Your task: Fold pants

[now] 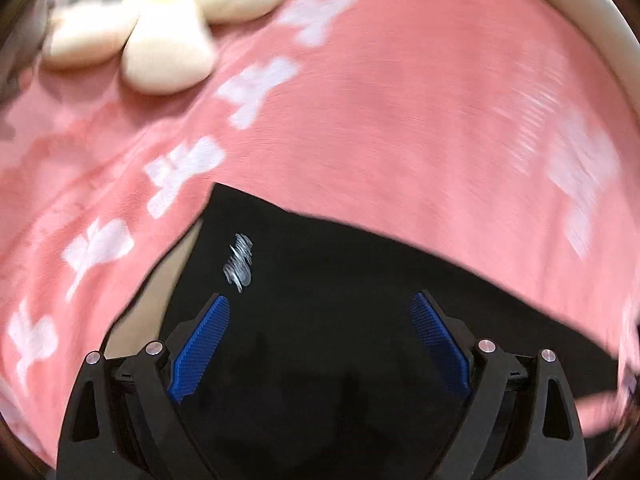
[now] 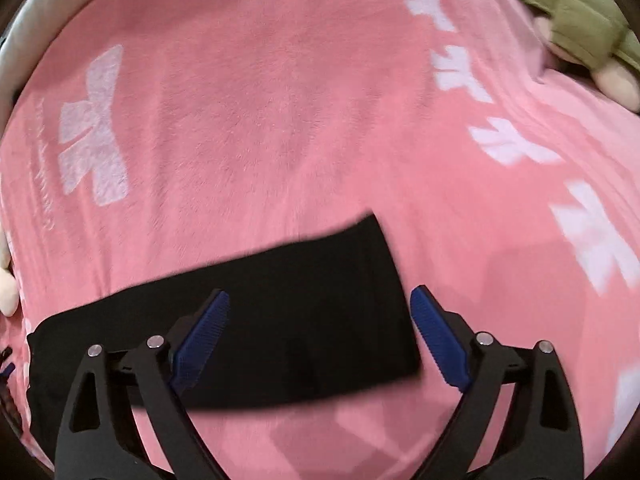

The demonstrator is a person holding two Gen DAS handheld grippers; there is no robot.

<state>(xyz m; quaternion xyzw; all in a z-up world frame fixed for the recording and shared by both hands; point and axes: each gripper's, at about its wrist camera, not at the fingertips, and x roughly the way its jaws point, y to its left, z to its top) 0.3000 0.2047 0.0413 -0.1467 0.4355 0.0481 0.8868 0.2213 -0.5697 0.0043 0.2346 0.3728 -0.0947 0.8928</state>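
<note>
Black pants lie flat on a pink blanket with white bow patterns. In the left wrist view they carry a small white logo. My left gripper is open, its blue pads hovering over the pants' wide end. In the right wrist view a pant leg stretches from the left and ends at a hem on the right. My right gripper is open over that hem end, holding nothing.
A cream plush toy lies on the blanket at the upper left of the left wrist view. A green plush toy lies at the upper right of the right wrist view. A white bed edge borders the blanket.
</note>
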